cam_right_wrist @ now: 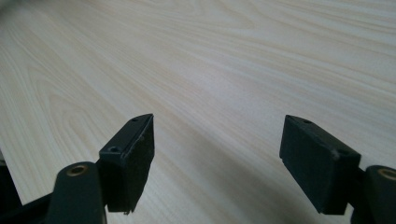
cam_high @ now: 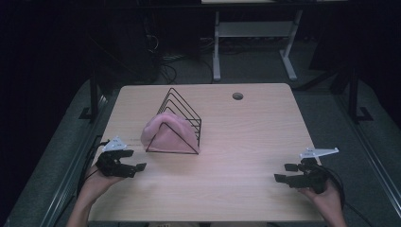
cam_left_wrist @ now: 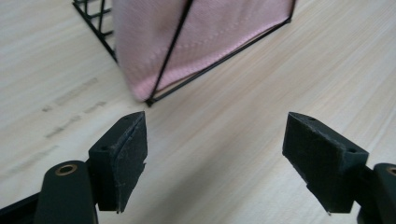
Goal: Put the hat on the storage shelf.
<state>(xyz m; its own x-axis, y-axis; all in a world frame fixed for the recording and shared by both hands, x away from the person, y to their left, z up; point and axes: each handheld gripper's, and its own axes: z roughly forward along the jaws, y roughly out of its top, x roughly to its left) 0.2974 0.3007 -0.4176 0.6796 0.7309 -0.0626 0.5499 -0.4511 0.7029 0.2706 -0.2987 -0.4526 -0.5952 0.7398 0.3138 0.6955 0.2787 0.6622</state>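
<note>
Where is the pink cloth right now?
In the high view the pink cloth sits inside the black wire rack on the table's left half, just ahead of the left gripper.

The top edge of the left gripper view cuts off the rack and the pink cloth inside it. In the high view, the cloth hides the rack's inner wires (their count unclear).
</note>
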